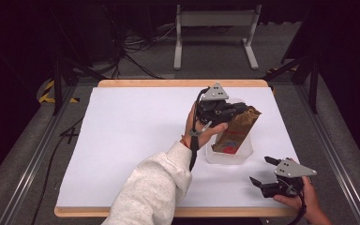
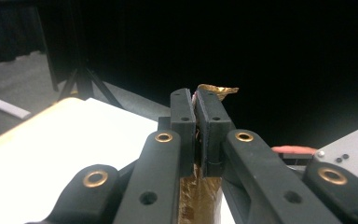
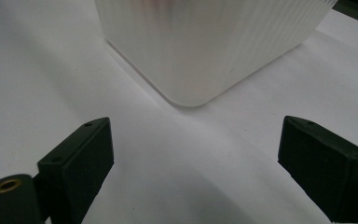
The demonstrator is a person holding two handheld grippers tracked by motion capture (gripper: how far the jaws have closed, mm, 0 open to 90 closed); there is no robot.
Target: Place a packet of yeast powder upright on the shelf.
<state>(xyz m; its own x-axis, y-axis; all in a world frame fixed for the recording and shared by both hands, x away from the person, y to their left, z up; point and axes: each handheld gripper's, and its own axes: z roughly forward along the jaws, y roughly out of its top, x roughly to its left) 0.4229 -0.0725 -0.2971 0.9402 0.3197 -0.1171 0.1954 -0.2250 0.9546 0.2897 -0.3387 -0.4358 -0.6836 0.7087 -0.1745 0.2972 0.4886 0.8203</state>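
My left gripper is clamped on the top edge of a brown foil bag; its two black jaws stand almost together with only the crinkled foil between them, and a torn golden corner pokes out past their tips. The bag leans with its lower end, marked red and blue, down inside a clear plastic tub, and its top tilts up and away from the tub toward the far edge of the table. My left hand wraps the gripper body just beside the tub on its left, wrist bent, and my forearm in a pale sleeve stretches back from the tub toward the near table edge.

My right gripper rests near the tub on the near right side, jaws spread wide with nothing between them, pointing at the tub's rounded corner. My right hand holds it low on the white tabletop.
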